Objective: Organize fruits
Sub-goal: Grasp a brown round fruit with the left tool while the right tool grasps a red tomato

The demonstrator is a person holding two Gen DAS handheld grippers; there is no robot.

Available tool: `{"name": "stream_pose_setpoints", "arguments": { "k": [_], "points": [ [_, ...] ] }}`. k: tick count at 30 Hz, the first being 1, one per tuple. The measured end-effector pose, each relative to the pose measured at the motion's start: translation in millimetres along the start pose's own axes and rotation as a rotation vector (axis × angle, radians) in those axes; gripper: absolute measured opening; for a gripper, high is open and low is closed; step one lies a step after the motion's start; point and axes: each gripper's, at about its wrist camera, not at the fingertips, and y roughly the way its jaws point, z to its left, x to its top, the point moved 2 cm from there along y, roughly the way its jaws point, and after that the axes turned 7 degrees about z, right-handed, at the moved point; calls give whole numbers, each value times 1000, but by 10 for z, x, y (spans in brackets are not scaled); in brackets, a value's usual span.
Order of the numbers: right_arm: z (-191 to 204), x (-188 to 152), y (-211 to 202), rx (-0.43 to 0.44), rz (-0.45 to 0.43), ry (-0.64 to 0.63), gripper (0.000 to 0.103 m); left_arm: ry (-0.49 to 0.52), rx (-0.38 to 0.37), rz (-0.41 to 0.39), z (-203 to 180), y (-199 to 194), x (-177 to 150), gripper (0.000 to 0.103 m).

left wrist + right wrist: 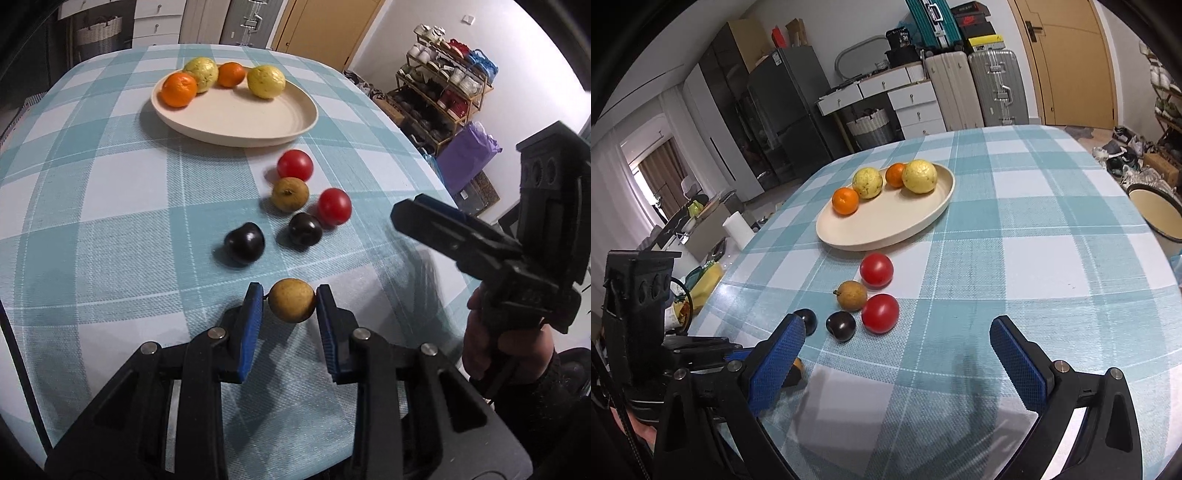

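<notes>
The left gripper (290, 299) clamps a small brown pear (291, 300) between its blue pads above the checked tablecloth (110, 206), short of the cream plate (236, 122); the right gripper (897, 339) hangs wide apart, holding nothing.

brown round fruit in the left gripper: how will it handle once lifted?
The brown fruit looks firm and near-spherical, pinched only at its sides by the left gripper, so it could pivot or slip out. Its skin looks matte, probably decent grip. Set on the plate, it will likely roll.
</notes>
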Motion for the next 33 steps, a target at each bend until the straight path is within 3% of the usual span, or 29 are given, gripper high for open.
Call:
{"name": "stream_pose_setpoints", "arguments": {
  "k": [8,10,12,25,29,33],
  "points": [
    [50,52,190,13,39,1,99,-24,-2,-11,169,-59,52,27],
    [50,69,235,20,48,6,95,-28,-1,-14,210,-72,74,27],
    [49,79,299,26,66,10,83,-32,0,-18,239,-84,92,27],
    [89,103,484,41,118,1,52,-61,-27,-26,297,-124,180,27],
    [104,98,545,46,147,-5,30,-63,-21,-37,331,-157,254,27],
    [82,87,546,66,145,4,29,-61,-9,-59,383,-207,410,27]
  ]
}}
